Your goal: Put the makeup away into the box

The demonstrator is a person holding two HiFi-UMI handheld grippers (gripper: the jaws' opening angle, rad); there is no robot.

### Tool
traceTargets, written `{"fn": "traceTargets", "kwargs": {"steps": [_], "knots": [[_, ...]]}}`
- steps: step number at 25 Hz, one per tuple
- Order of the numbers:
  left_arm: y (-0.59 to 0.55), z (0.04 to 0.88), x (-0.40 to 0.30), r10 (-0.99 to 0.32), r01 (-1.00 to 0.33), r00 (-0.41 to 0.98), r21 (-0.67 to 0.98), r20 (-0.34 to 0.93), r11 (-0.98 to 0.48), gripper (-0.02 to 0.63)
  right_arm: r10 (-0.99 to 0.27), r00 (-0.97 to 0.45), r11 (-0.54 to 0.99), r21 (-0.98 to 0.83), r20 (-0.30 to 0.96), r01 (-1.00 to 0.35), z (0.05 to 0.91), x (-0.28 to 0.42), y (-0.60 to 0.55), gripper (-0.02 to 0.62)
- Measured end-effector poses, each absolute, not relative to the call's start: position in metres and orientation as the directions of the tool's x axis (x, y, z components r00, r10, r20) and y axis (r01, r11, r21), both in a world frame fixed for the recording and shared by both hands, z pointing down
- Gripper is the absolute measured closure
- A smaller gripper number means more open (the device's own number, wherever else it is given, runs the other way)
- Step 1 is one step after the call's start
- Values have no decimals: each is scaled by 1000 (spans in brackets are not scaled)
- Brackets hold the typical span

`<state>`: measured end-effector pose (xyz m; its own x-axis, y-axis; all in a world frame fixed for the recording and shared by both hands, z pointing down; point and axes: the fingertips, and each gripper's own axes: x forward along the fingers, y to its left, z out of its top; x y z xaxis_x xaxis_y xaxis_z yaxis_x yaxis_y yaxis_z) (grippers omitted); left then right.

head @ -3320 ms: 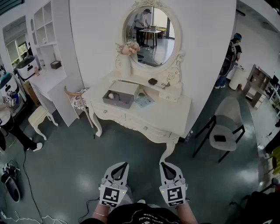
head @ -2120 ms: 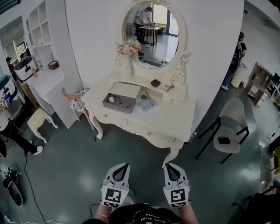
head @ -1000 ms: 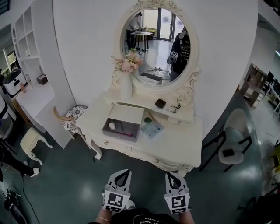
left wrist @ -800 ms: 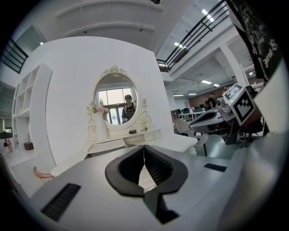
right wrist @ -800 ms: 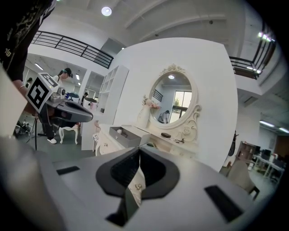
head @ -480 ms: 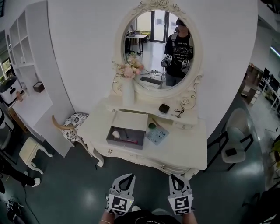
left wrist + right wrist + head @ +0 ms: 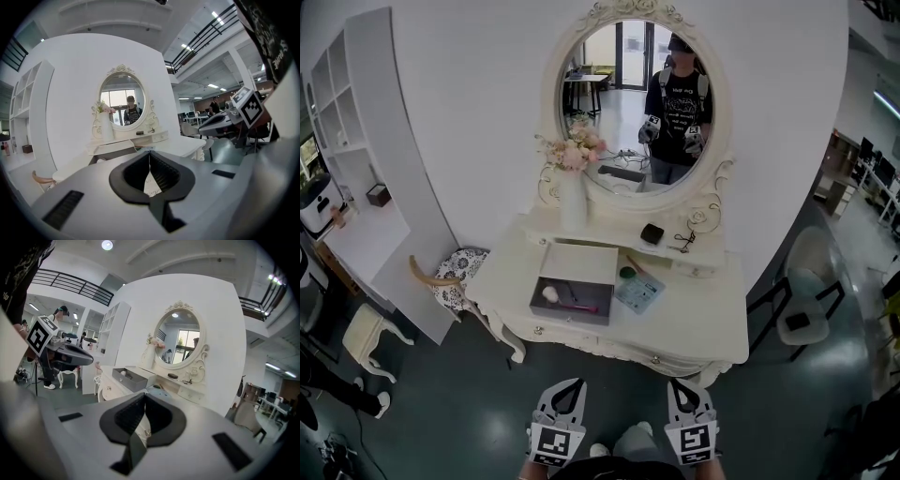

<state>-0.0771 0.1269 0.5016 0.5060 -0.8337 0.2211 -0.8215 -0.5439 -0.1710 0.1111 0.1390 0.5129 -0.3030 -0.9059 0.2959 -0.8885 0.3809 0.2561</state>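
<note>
White left gripper [image 7: 570, 385] and right gripper [image 7: 680, 385] hang low, both clenched on nothing. Dark floor [image 7: 487, 403] lies open ahead up to the table [image 7: 703, 328]'s curved front edge. A stool [image 7: 455, 267] stands left and a chair [image 7: 802, 314] right. The grey box [image 7: 570, 312] sits open near the edge, with a green pot [image 7: 626, 273] just beside it.

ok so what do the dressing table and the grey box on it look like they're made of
The dressing table looks like painted wood, cream with a slight sheen, going by its carved curved legs. The grey box looks matte, maybe covered board or card, with thin straight walls; too small to be sure.
</note>
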Motion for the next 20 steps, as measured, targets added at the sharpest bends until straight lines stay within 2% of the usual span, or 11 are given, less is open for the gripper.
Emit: {"fn": "traceTargets", "kwargs": {"steps": [20], "knots": [[88,507,-102,-875,-872,429,-151,223,-466,591,-874,-384,456,232,296,-859,517,90,80,584]]}}
